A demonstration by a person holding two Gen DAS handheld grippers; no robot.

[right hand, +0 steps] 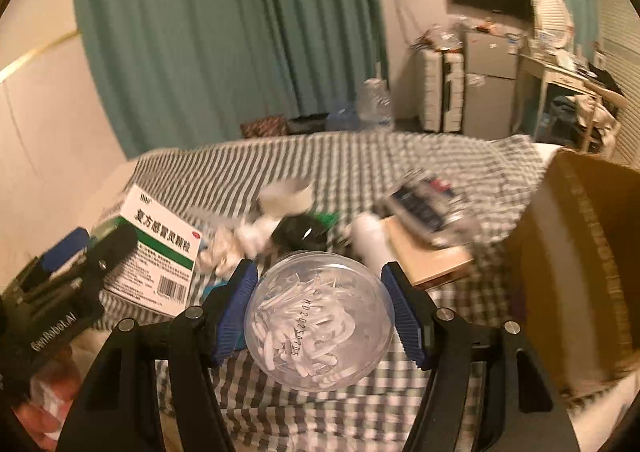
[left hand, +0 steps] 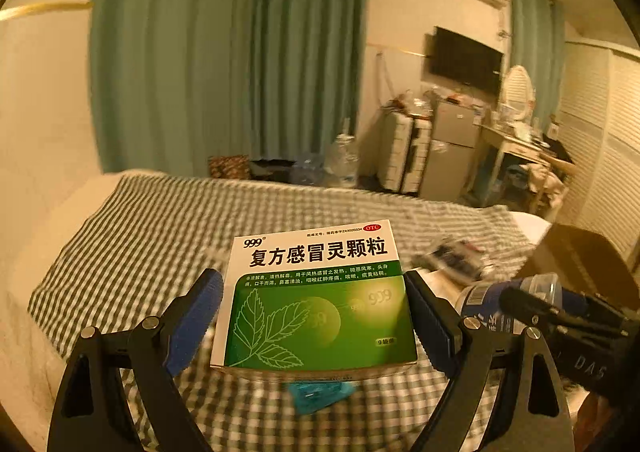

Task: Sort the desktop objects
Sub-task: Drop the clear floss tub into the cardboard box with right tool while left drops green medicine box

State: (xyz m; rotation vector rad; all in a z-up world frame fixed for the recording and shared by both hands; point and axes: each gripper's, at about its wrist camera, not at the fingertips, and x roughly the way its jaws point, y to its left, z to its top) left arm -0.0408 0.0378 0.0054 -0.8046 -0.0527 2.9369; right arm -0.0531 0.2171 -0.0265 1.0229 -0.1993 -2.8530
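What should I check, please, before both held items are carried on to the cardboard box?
1. Left gripper grip on the medicine box: ok, both blue pads sit against its sides and it is off the checked cloth.
2. Right gripper grip on the clear round container: ok, pads press its wall on both sides.
3. Container closed: cannot tell, only its clear bottom faces the camera.
4. Cardboard box within view and open: cannot tell, only its outer side and a flap show.
5. Path to the box: not ok, loose items such as the white tube lie between.
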